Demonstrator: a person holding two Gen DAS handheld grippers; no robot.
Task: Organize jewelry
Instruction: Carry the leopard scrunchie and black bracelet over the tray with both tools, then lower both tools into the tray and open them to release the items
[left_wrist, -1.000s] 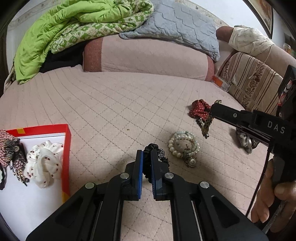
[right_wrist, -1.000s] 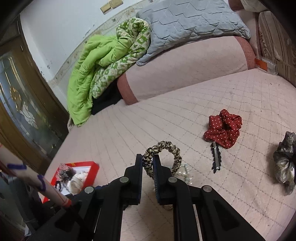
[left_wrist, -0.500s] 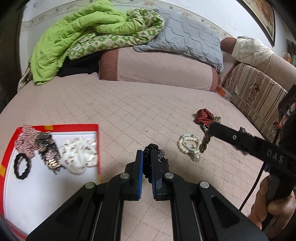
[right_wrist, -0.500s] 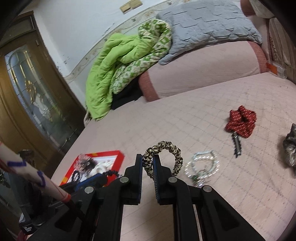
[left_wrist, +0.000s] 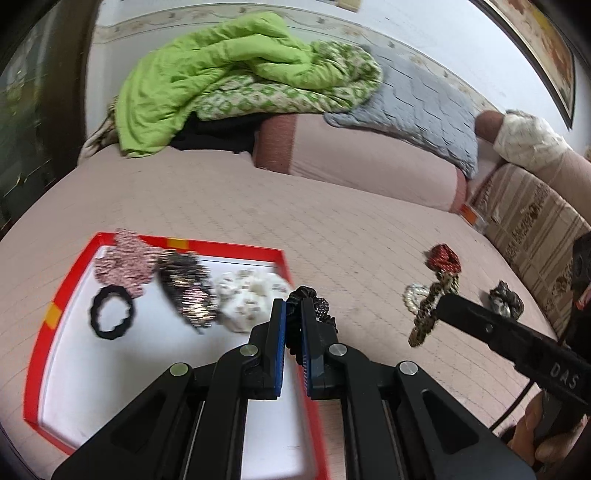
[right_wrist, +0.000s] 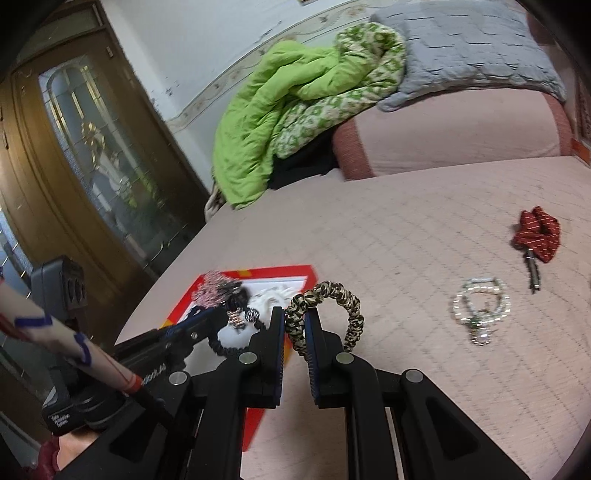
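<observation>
My left gripper (left_wrist: 293, 328) is shut on a black beaded hair tie (left_wrist: 314, 306) and holds it above the right rim of the red-edged white tray (left_wrist: 40, 343). The tray holds a pink scrunchie (left_wrist: 123, 262), a dark sequined scrunchie (left_wrist: 186, 288), a white scrunchie (left_wrist: 247, 299) and a black hair ring (left_wrist: 110, 312). My right gripper (right_wrist: 297, 332) is shut on a leopard-print scrunchie (right_wrist: 332, 306) and holds it above the bed, right of the tray (right_wrist: 177, 306). The scrunchie also shows in the left wrist view (left_wrist: 430, 314).
On the pink quilted bed lie a pearl bracelet (right_wrist: 480, 306), a red dotted scrunchie (right_wrist: 537, 234) with a hair clip (right_wrist: 532, 269), and a grey scrunchie (left_wrist: 506, 299). A green blanket (left_wrist: 221, 81), a grey pillow (left_wrist: 424, 110) and a bolster (left_wrist: 354, 162) lie behind. A wooden door (right_wrist: 74, 155) stands left.
Both grippers moved left toward the tray with their hair ties. The tray has come fully into the left wrist view and closer in the right wrist view.
</observation>
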